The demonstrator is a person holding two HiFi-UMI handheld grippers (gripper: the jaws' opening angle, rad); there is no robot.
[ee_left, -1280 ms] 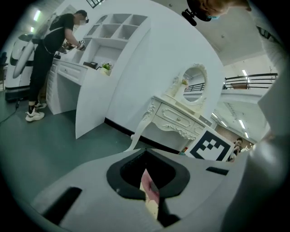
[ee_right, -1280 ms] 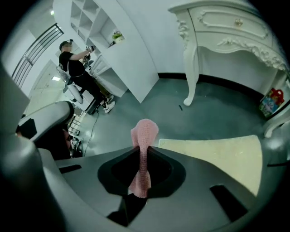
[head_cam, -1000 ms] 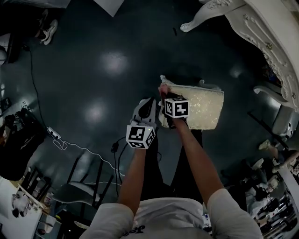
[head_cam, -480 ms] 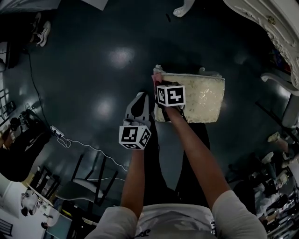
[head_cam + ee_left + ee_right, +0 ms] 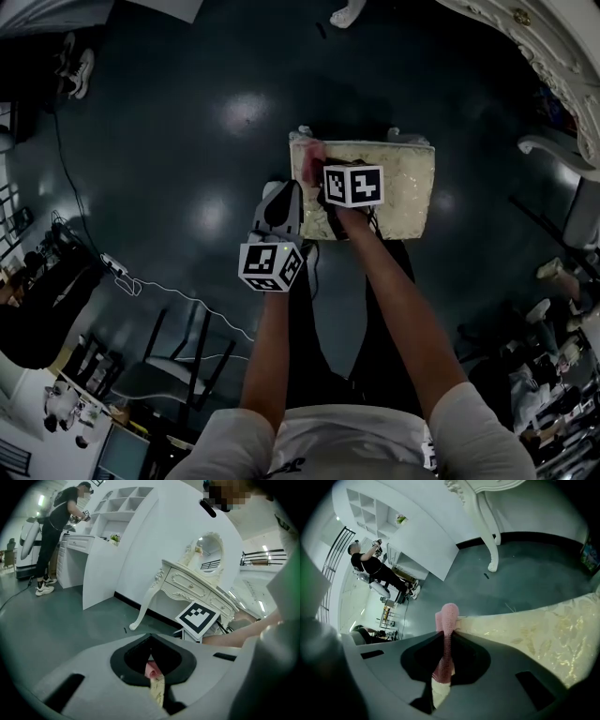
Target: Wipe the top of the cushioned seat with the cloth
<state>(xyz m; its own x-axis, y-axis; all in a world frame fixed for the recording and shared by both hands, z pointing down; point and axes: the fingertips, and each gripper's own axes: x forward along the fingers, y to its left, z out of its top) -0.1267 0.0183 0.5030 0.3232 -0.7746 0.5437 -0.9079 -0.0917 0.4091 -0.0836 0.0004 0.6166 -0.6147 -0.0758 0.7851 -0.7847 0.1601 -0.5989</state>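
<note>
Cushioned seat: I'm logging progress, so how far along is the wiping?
Done: the right gripper is shut on the pink cloth and has it at the left end of the cushioned seat. In hand: the cloth sits over that end's top. Left: most of the top, out to the right, has no cloth on it; wiped areas show no trace. The left gripper, jaws together, hangs beside the seat.

Cloth [image 5: 311, 161] on cushioned seat [image 5: 398, 187], at the seat's left edge close to the far-left corner, pinched between the right gripper [image 5: 319, 183] jaws. Left gripper [image 5: 283, 202] off the seat, just beside its near-left corner, over the floor [image 5: 187, 141]. Dressing table [image 5: 553, 56] behind the seat, to the right.
</note>
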